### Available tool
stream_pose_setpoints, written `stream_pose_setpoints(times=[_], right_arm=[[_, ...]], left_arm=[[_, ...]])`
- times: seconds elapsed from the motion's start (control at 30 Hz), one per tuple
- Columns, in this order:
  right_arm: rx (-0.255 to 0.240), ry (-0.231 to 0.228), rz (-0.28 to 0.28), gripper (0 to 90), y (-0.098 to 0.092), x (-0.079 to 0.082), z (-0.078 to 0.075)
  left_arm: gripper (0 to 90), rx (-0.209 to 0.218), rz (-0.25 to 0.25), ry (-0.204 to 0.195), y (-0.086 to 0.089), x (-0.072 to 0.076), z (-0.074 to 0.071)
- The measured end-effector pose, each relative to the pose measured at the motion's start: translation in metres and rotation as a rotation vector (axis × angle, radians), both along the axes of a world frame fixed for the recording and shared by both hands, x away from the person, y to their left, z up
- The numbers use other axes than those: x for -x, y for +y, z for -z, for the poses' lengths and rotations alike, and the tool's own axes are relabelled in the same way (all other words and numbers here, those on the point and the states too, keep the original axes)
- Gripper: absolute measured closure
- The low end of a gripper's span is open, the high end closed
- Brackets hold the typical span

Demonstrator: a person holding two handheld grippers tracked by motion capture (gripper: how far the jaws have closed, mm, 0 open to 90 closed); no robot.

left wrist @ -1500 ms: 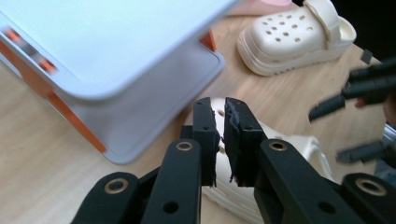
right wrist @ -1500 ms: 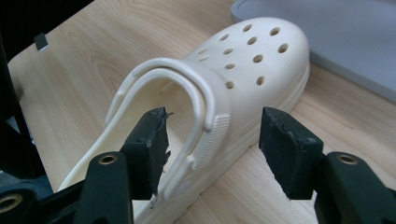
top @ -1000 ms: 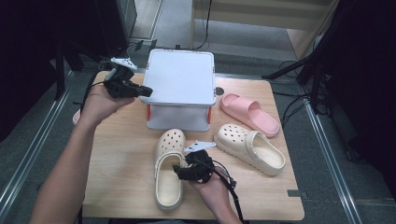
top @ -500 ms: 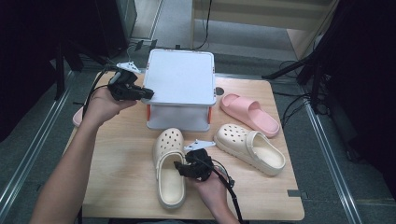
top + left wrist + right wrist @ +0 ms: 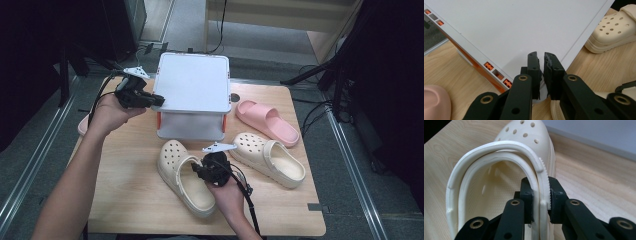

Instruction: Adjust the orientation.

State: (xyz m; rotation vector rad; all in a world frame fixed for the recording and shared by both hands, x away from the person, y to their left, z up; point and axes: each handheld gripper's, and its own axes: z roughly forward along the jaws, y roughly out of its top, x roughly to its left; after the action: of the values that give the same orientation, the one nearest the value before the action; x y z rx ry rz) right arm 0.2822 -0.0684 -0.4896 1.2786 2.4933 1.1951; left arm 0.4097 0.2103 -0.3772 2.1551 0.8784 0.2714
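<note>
A cream clog [image 5: 176, 167] lies at the table's near middle. My right gripper [image 5: 199, 172] has just been closing its jaws, and they now pinch the clog's side rim and heel strap. In the right gripper view the pads [image 5: 556, 195] press on that rim of the clog [image 5: 524, 142], with my right gripper [image 5: 541, 195] shut. A white box lid [image 5: 192, 82] covers a white box with orange corners. My left gripper [image 5: 157, 100] is at the lid's left edge. In the left gripper view my left gripper [image 5: 542, 65] is nearly shut at a corner of the lid [image 5: 524, 25].
A second cream clog [image 5: 272, 160] lies right of the held one. A pink slide [image 5: 267, 120] rests beside the box's right side, and another pink shoe [image 5: 82, 125] sticks out at the wooden table's [image 5: 130, 195] left edge. Cables trail from both grippers.
The right gripper's jaws have drawn together on the near clog's rim. Both hands stay about where they were.
</note>
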Motion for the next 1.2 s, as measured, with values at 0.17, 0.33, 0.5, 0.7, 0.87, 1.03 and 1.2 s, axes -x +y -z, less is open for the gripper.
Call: stream_pose_setpoints(times=[0.17,0.33,0.5,0.7,0.87,1.03,1.2], right_arm=[[-0.029,-0.053,0.035,78.4,-0.001,-0.01,-0.019],[-0.017,-0.069,0.062,78.3,0.001,-0.029,-0.026],[0.005,-0.084,0.097,78.3,0.011,-0.054,-0.031],[0.042,-0.094,0.127,78.1,0.028,-0.078,-0.024],[0.039,-0.094,0.157,77.9,0.034,-0.088,-0.017],[0.047,-0.079,0.164,77.5,0.035,-0.092,-0.01],[0.059,-0.076,0.15,75.3,0.033,-0.091,-0.006]], left_arm=[[82.7,-0.006,-0.004,-0.004,-0.001,0.001,0.0],[82.6,-0.015,-0.007,-0.011,-0.002,0.002,0.0],[82.5,-0.011,-0.004,-0.011,-0.001,0.001,0.0],[82.3,-0.015,-0.003,-0.012,-0.001,0.002,0.0],[82.0,-0.009,-0.001,-0.01,-0.001,0.001,0.0],[81.8,-0.008,0.001,-0.008,-0.001,0.001,0.0],[81.8,-0.003,0.002,-0.007,0.0,0.001,0.0]])
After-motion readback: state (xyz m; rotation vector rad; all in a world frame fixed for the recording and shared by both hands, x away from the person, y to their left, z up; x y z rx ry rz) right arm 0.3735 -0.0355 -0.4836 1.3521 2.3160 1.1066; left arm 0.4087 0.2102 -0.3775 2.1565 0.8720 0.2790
